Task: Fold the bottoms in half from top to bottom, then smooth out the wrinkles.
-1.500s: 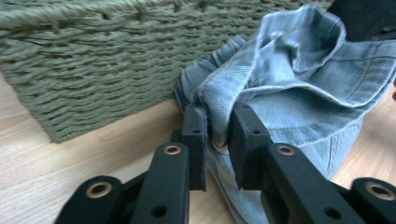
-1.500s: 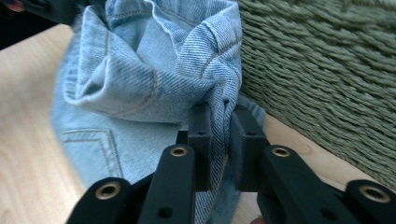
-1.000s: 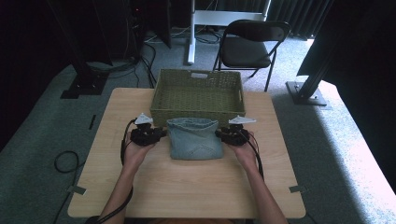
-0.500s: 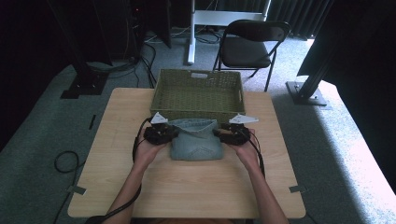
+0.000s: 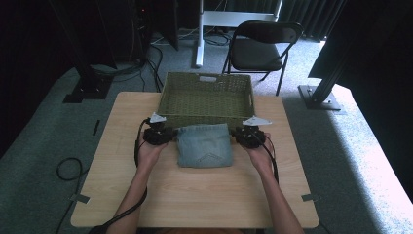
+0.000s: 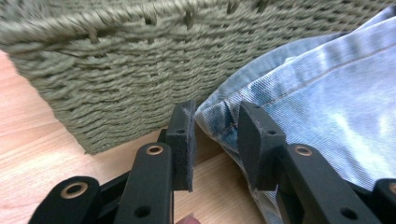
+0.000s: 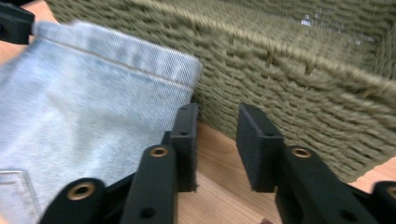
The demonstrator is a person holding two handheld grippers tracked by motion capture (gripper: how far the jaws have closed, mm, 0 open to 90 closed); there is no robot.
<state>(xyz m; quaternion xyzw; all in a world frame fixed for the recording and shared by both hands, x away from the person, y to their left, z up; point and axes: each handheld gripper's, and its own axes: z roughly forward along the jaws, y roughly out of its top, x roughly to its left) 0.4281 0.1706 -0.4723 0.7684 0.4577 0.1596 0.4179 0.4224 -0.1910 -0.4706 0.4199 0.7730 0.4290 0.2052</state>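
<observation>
Folded light-blue jeans (image 5: 203, 145) lie flat on the wooden table (image 5: 195, 195), against the front wall of a woven green basket (image 5: 208, 75). My left gripper (image 5: 171, 135) is at the jeans' left edge. In the left gripper view its jaws (image 6: 215, 135) are open and have just been opening, with the jeans' corner (image 6: 317, 93) loosely between them and unpressed, the basket (image 6: 116, 70) right behind. My right gripper (image 5: 237, 134) is at the jeans' right edge. Its jaws (image 7: 215, 140) have just been closing but stand open over bare wood, the jeans (image 7: 93, 93) beside the left jaw.
The basket (image 7: 289, 70) looks empty and takes up the table's far middle. A black folding chair (image 5: 258, 48) stands on the floor behind the table, with dark stands and cables to the left. Bare tabletop lies in front of the jeans and on both sides.
My left gripper has moved right, up to the jeans' left edge. The right gripper has stayed at the right edge. The jeans have not shifted.
</observation>
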